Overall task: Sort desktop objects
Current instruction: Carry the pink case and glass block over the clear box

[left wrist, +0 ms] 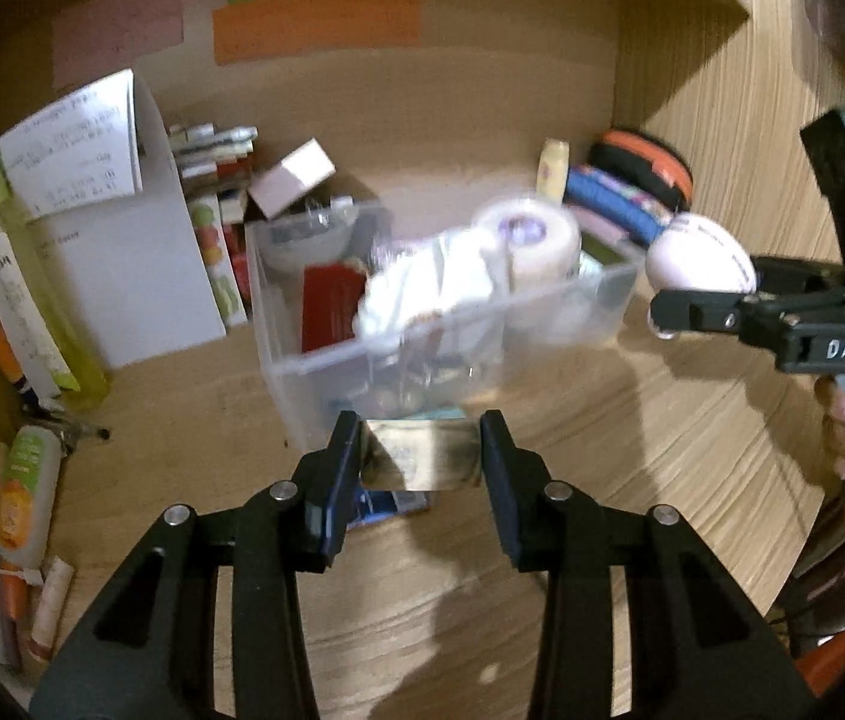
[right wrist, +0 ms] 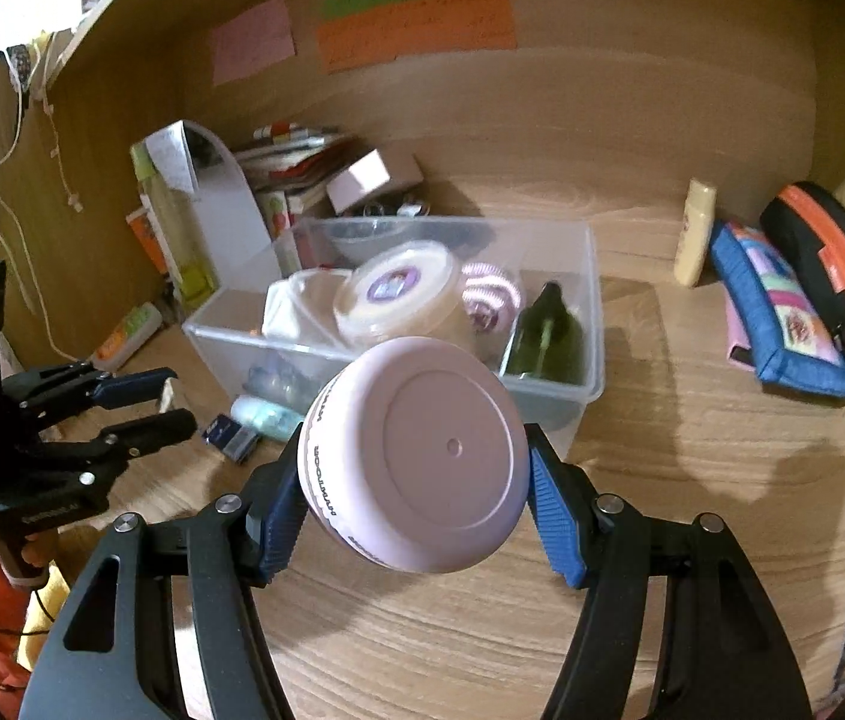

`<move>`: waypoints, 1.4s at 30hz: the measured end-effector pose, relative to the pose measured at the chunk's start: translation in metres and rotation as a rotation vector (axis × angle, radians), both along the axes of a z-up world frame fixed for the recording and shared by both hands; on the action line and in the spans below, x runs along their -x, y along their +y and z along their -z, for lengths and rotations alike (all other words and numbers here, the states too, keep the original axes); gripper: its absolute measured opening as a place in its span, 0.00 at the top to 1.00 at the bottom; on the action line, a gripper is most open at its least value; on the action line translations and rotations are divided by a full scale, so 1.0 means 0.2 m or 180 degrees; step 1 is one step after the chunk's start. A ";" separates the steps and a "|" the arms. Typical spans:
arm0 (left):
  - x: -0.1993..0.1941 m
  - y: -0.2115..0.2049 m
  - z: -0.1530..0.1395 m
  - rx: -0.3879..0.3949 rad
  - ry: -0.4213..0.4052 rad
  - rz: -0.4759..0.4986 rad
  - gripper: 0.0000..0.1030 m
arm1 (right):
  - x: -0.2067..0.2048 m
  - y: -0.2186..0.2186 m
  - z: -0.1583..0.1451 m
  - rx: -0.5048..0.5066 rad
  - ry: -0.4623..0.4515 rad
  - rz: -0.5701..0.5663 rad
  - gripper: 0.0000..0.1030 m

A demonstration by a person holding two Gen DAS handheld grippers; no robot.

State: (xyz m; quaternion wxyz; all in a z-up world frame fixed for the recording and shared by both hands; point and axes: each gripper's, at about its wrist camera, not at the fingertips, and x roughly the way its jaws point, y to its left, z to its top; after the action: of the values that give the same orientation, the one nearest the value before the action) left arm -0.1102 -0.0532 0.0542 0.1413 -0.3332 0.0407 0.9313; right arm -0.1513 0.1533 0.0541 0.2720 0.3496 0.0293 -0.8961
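My left gripper (left wrist: 422,450) is shut on a small flat silvery-beige item (left wrist: 422,459), held above the wooden desk just in front of the clear plastic bin (left wrist: 326,360). From the right wrist view that gripper (right wrist: 173,399) sits at the left with the item (right wrist: 167,397) between its pads. My right gripper (right wrist: 416,456) is shut on a pale pink round jar (right wrist: 422,456), its bottom facing the camera, near the bin (right wrist: 242,339). The left wrist view has the jar (left wrist: 701,255) at the bin's right end. A white jar (right wrist: 392,294), white cloth and a green bottle (right wrist: 545,330) lie in the bin.
A blue packet (right wrist: 230,435) and a pale teal tube (right wrist: 266,414) lie on the desk before the bin. At the right are a yellow bottle (right wrist: 695,234), a blue pencil case (right wrist: 782,312) and an orange-black case (right wrist: 824,258). A white file holder (left wrist: 140,240), books and tubes (left wrist: 26,492) crowd the left.
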 end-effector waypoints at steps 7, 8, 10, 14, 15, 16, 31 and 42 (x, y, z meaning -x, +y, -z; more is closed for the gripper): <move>0.04 -0.05 -0.12 -0.0193 0.0193 -0.0044 0.62 | 0.03 0.04 -0.10 -0.0003 0.0139 0.0077 0.40; 0.05 -0.05 -0.14 -0.0202 0.0212 -0.0048 0.62 | 0.04 0.04 -0.11 -0.0006 0.0158 0.0089 0.40; 0.08 -0.06 -0.17 -0.0204 0.0275 -0.0059 0.62 | 0.07 0.05 -0.14 -0.0013 0.0193 0.0117 0.40; 0.14 -0.09 -0.21 -0.0209 0.0340 -0.0085 0.62 | 0.13 0.04 -0.18 -0.0038 0.0227 0.0174 0.40; 0.16 -0.09 -0.22 -0.0204 0.0347 -0.0099 0.62 | 0.15 0.04 -0.18 -0.0052 0.0224 0.0179 0.40; 0.18 -0.10 -0.23 -0.0202 0.0344 -0.0109 0.62 | 0.17 0.03 -0.18 -0.0065 0.0216 0.0183 0.40; 0.46 -0.10 -0.21 -0.0267 0.0160 -0.0265 0.62 | 0.44 -0.06 -0.19 -0.0090 0.0120 0.0292 0.40; 0.67 -0.05 -0.07 -0.0266 -0.0186 -0.0320 0.62 | 0.68 -0.15 -0.05 -0.0295 -0.0113 0.0353 0.40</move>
State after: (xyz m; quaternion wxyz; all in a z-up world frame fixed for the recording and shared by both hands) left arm -0.2444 -0.0632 0.0674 0.1093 -0.3557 -0.0191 0.9280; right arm -0.2877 0.1236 0.0632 0.2059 0.3788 0.0466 -0.9011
